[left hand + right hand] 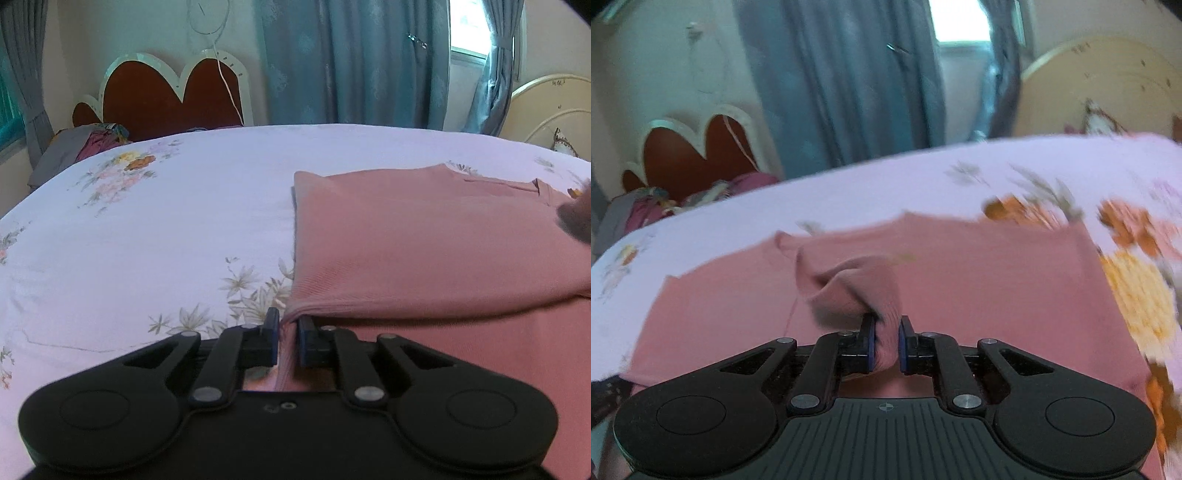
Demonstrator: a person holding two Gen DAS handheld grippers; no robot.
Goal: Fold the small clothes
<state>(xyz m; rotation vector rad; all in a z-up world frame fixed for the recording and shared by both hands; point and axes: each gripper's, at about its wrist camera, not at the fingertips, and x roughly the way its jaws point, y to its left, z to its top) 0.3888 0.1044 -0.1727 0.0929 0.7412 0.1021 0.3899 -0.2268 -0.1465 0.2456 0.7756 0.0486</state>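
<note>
Bed [155, 229] with a pale lilac floral sheet is filling the middle of both views. Pink garment [424, 240] is lying flat on the sheet at right of the left wrist view, partly folded over itself, its straight left edge sitting near frame center. In the right wrist view the same garment [979, 288] is spreading across the lower middle, blurred. A heap of clothes [88, 142] is showing at the bed's far upper left edge.
</note>
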